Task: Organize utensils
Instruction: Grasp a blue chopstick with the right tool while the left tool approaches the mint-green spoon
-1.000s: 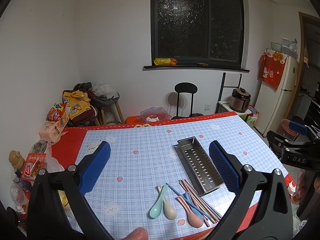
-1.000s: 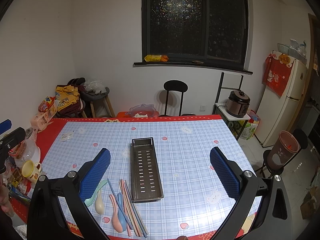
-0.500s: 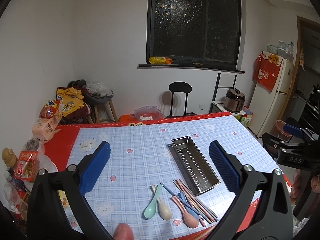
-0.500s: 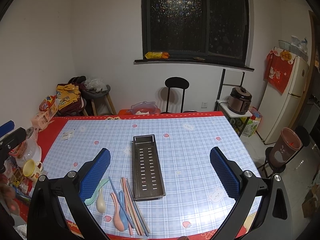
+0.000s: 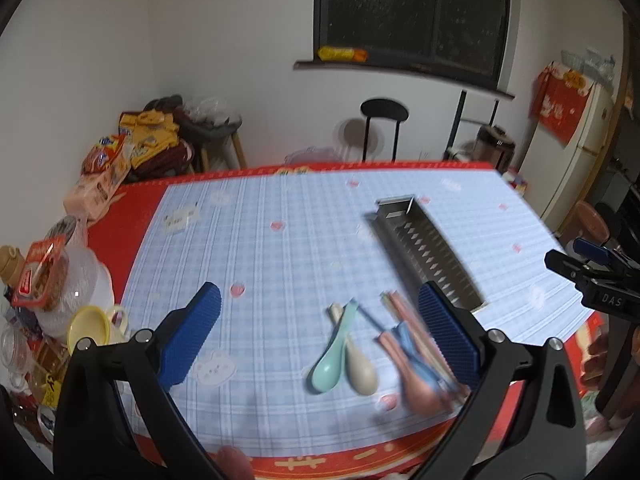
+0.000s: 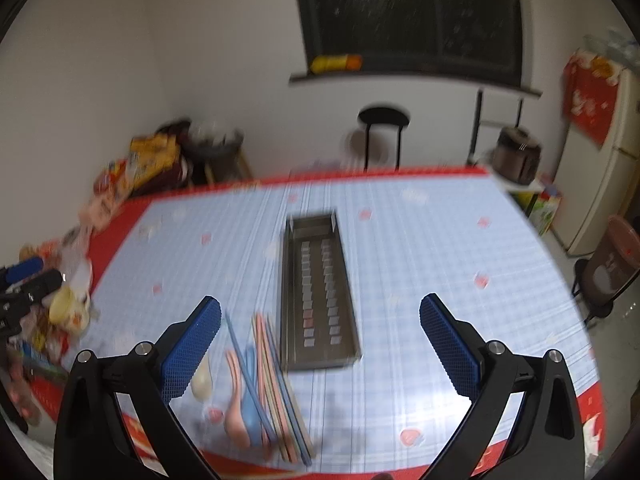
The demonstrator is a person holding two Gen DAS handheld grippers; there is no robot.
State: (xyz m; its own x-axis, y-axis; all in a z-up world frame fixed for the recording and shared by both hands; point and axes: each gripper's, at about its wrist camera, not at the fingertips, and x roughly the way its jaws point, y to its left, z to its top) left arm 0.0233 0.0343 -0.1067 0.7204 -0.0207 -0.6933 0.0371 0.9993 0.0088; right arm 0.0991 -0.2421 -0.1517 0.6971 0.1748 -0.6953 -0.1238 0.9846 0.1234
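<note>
The left gripper [image 5: 320,340] is hanging above the near part of the table with its blue pads spread wide, holding nothing. Just below it a green spoon [image 5: 332,354] and a beige spoon [image 5: 360,366] are lying side by side on the checked tablecloth [image 5: 280,248], and a pink spoon [image 5: 416,384] with what seem to be chopsticks [image 5: 412,324], blurred, are lying beside them. The right gripper [image 6: 320,344] is hovering released too, its jaws framing the perforated metal tray [image 6: 316,292], which is resting empty just right of the utensil pile [image 6: 260,384].
</note>
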